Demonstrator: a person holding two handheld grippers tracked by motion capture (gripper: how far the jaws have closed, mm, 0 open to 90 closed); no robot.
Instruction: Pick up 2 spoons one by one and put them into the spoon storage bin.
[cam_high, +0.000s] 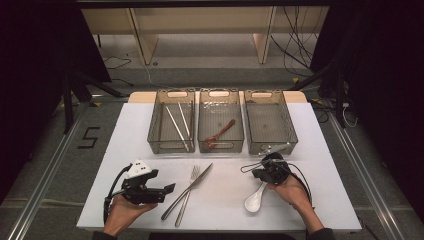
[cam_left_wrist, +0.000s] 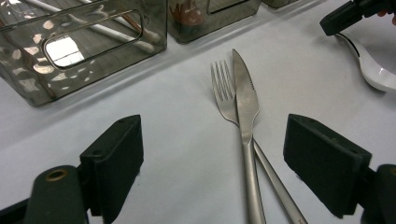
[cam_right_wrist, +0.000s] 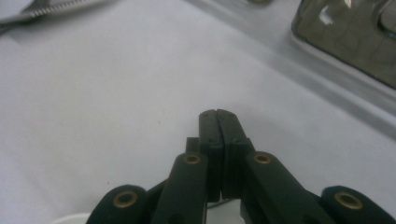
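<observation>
A white bench (cam_high: 310, 150) carries three clear bins in a row at its far side. The left bin (cam_high: 171, 121) holds two pale sticks (cam_high: 178, 125); the middle bin (cam_high: 221, 121) holds a reddish-brown utensil (cam_high: 220, 134); the right bin (cam_high: 270, 122) has bare floor showing. The left gripper (cam_high: 168, 189) rests near the bench's near-left edge, jaws wide apart and holding nothing. Ahead of it lie a knife (cam_left_wrist: 246, 116) and a fork (cam_left_wrist: 225, 95), handles crossed and touching. The right gripper (cam_high: 259, 174) sits just in front of the right bin, above the handle end of a white spoon (cam_high: 255, 200). In the right gripper view (cam_right_wrist: 217, 113) its jaws are pressed together; whether they pinch the spoon handle cannot be told. The spoon's bowl lies on the bench beside the right hand (cam_high: 292, 192).
</observation>
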